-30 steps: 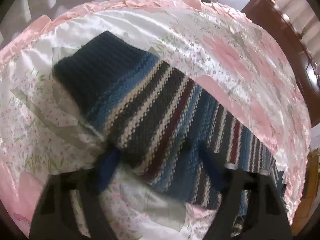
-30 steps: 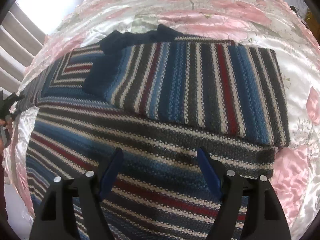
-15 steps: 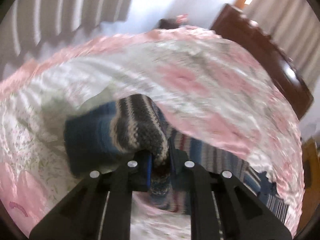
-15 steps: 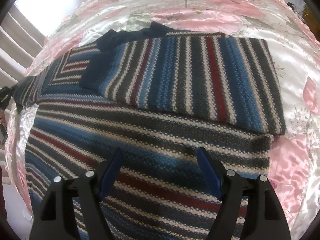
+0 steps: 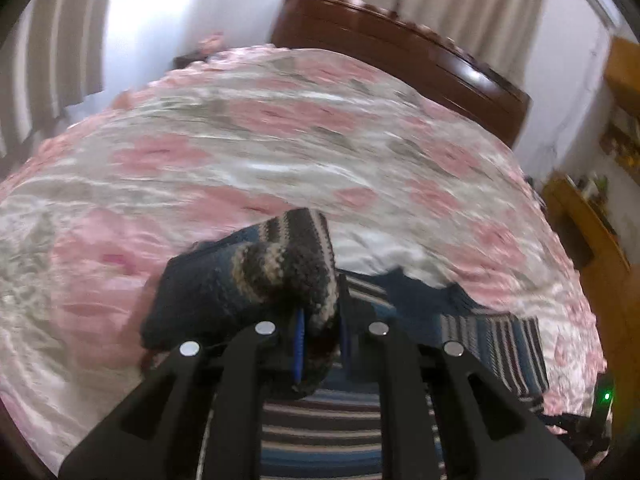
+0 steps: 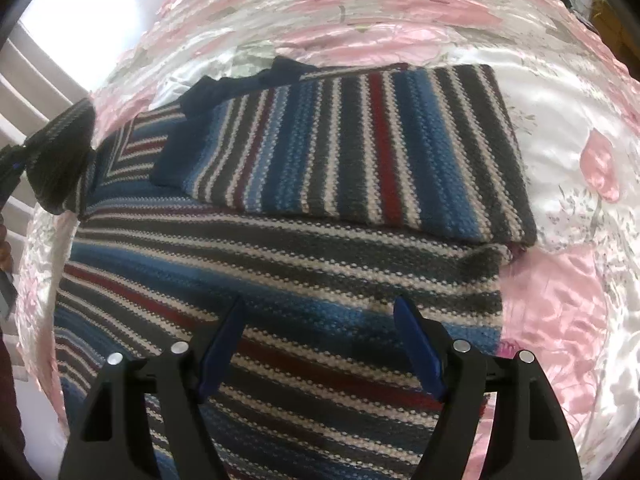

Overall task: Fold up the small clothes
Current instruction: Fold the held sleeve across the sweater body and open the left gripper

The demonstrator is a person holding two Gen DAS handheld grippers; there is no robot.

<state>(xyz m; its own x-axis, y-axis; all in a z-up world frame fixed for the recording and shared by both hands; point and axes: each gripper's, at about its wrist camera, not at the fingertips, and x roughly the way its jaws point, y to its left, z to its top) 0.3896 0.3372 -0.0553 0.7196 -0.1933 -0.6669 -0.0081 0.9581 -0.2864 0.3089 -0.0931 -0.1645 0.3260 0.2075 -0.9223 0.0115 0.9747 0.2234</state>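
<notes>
Your bed (image 6: 560, 92) wears a glossy satin cover, pink flowers on white, rippled with soft creases. Behind it stands a dark polished wooden headboard (image 5: 404, 52). Spread flat on the cover lies your chunky knit striped sweater (image 6: 280, 264) in blue, charcoal, cream and dark red, its right sleeve (image 6: 360, 148) folded across the chest. Your left gripper (image 5: 320, 344) has its fingers pinched tight on the other sleeve (image 5: 256, 280), lifted clear of the bed. Your right gripper (image 6: 320, 344) hovers over the hem, fingers spread wide, holding nothing.

pink floral bedspread (image 5: 280, 120); dark wooden headboard (image 5: 400, 52); pale curtains (image 5: 440, 4); white walls
</notes>
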